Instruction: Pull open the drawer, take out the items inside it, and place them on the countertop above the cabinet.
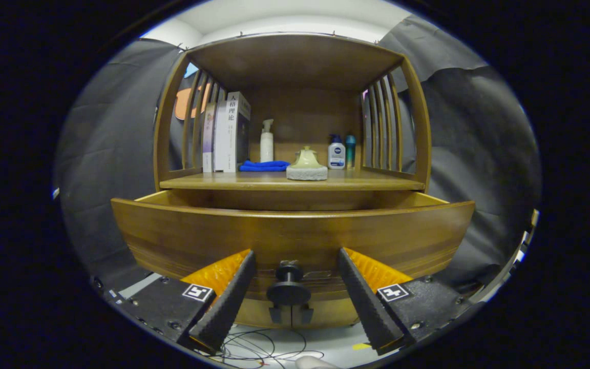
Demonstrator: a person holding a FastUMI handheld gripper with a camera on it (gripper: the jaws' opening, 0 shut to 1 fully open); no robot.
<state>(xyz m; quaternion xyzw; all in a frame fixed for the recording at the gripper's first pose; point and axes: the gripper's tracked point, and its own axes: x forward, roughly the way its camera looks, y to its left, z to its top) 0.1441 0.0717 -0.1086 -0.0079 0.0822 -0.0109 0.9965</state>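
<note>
Drawer (pixel 295 238) pulled partway out below the bench (pixel 295 181); its knob (pixel 289 287) sits btwn my claw (pixel 295 266) fingers, untouched. I've got the claw spread wide. Books (pixel 226 133), blue cloth (pixel 264 165), bottles on the bench.

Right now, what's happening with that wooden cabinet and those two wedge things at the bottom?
Those wedges are handheld tongs, held by a person and carrying the camera. They are open, one finger on each side of the drawer knob, neither pressing it. The drawer already stands pulled out from the cabinet; its inside is hidden behind its front. On the countertop above sit books, a blue cloth, bottles and a small teapot on a stone coaster.
</note>
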